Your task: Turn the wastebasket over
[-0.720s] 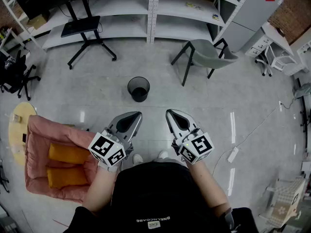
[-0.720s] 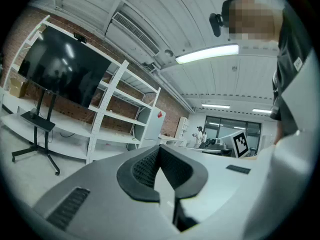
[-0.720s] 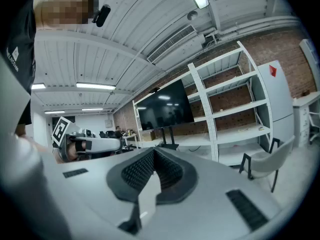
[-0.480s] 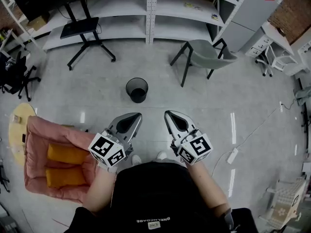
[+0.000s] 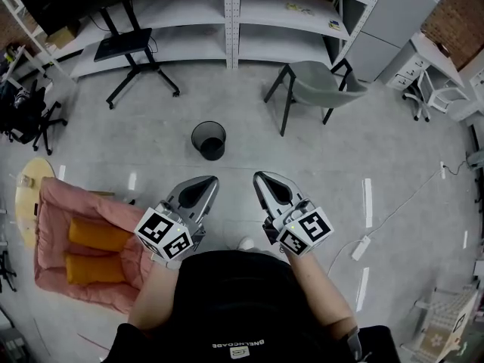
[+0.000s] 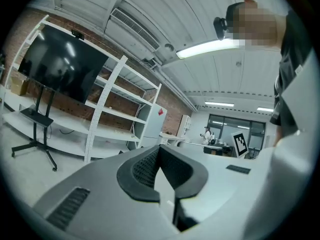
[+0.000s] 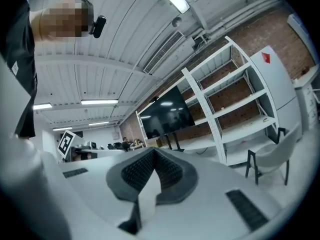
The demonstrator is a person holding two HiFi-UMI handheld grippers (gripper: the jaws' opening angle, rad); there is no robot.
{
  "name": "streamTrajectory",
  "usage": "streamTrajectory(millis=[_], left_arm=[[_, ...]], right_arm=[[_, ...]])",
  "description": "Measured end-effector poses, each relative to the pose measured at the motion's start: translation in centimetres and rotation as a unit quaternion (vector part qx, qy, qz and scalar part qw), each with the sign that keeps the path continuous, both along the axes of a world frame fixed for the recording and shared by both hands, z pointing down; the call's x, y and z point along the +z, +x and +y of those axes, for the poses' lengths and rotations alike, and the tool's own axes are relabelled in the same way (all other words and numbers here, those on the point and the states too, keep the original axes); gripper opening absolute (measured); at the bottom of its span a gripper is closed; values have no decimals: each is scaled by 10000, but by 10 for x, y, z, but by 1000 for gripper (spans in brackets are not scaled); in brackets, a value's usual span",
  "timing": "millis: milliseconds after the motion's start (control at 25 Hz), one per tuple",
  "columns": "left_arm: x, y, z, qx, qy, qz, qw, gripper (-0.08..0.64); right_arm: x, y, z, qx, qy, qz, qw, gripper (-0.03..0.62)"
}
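A black mesh wastebasket [image 5: 209,140] stands upright on the grey floor, mouth up, a short way ahead of me in the head view. My left gripper [image 5: 203,181] and right gripper [image 5: 262,178] are held level side by side in front of my body, both shut and empty, well short of the wastebasket. In the left gripper view the left gripper [image 6: 159,149] has its black pads closed together. The right gripper [image 7: 154,151] looks the same in the right gripper view. Neither gripper view shows the wastebasket.
A grey chair [image 5: 316,86] stands ahead to the right. White shelving [image 5: 234,17] lines the far wall, with a screen stand [image 5: 125,48] at its left. A pink armchair [image 5: 83,244] with orange cushions sits at my left. A white cable and power strip [image 5: 361,245] lie at right.
The wastebasket and the rest of the room have slid slightly left and up in the head view. Both grippers keep their pose, shut.
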State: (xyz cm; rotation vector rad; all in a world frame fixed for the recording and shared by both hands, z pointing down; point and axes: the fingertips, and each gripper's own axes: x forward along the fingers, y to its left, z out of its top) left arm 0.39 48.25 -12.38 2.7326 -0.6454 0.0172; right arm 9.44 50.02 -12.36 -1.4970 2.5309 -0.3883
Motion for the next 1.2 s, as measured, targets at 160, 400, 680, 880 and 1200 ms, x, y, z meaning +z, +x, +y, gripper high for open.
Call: streamTrajectory(millis=[160,400,680,880,1200], left_arm=[[10,10,-3,-41,-55,-124,9999,12],[25,9,-42,-181,-279,-98,9994,12],[44,-9,-137,-118,-458,-21,9989,12],[53,-34,-217,-93,-669,31,9977,12],[70,-96,-321,-382,-850,-24,9956,12]], right_arm=[[14,19,-5,125,-178,20,9998,9],[28,31,-39,201,-369,187,9989,9],[43,19,-129,196,-633,368,9971,9],[51,9,-213,326,-884,492,9943,11],[53,-30,-323,344,-1105,764,9903,11]])
